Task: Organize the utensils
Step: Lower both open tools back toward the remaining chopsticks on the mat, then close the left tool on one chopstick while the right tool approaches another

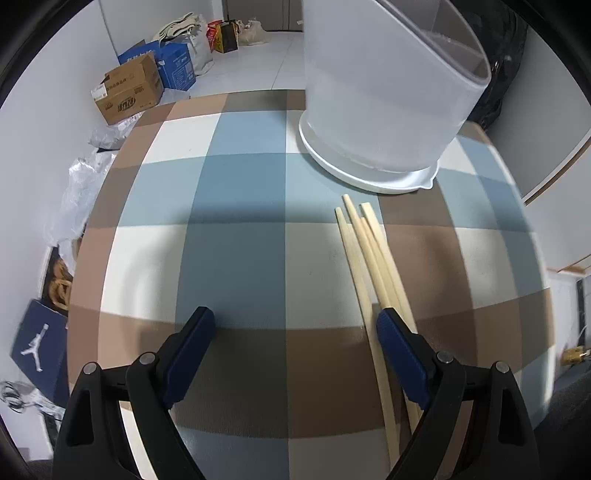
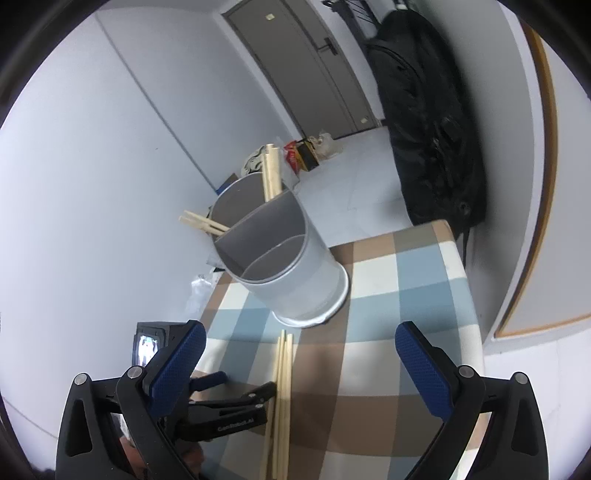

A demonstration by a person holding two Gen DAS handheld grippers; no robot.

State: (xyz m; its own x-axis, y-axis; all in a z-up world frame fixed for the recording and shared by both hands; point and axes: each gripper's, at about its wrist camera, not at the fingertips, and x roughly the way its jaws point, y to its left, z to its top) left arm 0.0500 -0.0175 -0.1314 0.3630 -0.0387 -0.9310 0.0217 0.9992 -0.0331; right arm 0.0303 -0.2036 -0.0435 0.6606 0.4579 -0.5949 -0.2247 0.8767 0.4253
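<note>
Several pale wooden chopsticks (image 1: 364,258) lie side by side on the checked tablecloth (image 1: 236,206), pointing toward a translucent white utensil holder (image 1: 380,92). My left gripper (image 1: 295,325) is open and low over the cloth; its right finger (image 1: 400,354) sits over the bundle and nothing is gripped. In the right wrist view the holder (image 2: 295,273) shows divided compartments, with chopsticks (image 2: 271,173) standing in the far one. The loose chopsticks (image 2: 282,387) lie in front of it, beside the left gripper (image 2: 243,382). My right gripper (image 2: 301,332) hangs open above the table, holding nothing.
Cardboard boxes (image 1: 129,92) and bags (image 1: 184,33) stand on the floor beyond the table's far left edge. Crumpled plastic (image 1: 77,192) lies by the left edge. A black garment (image 2: 428,122) hangs at the wall past the table's far corner, next to a grey door (image 2: 306,66).
</note>
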